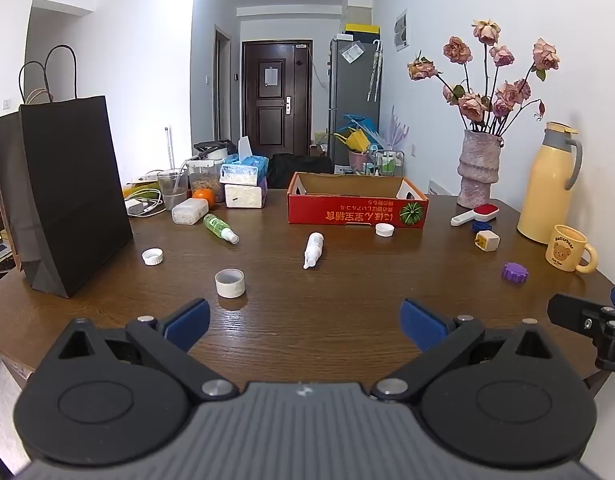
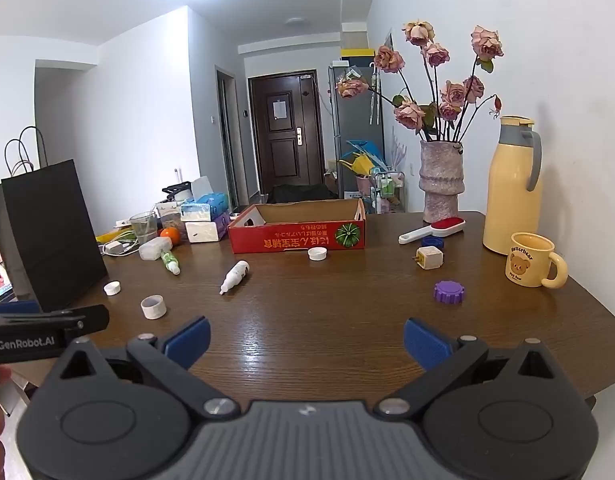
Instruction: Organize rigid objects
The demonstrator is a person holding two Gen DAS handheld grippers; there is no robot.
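Note:
Small objects lie scattered on the brown wooden table (image 1: 327, 312): a white dropper bottle (image 1: 313, 249) (image 2: 235, 276), a green spray bottle (image 1: 220, 228) (image 2: 170, 262), a white ring cap (image 1: 230, 283) (image 2: 153, 306), white caps (image 1: 152, 257) (image 1: 384, 230), a purple gear cap (image 1: 514, 272) (image 2: 449, 291), a white plug cube (image 1: 487, 240) (image 2: 428, 258). An open red cardboard box (image 1: 357, 210) (image 2: 297, 236) stands mid-table. My left gripper (image 1: 305, 326) is open near the front edge, nothing between its blue pads. My right gripper (image 2: 306, 344) is open too, empty.
A black paper bag (image 1: 63, 196) stands at the left. Tissue packs (image 1: 243, 182), a glass (image 1: 172, 190) and an orange (image 1: 204, 197) crowd the back left. A vase of dried roses (image 1: 478, 168), a yellow thermos (image 1: 549, 184), a bear mug (image 1: 569, 249) and a lint brush (image 1: 475, 214) sit right.

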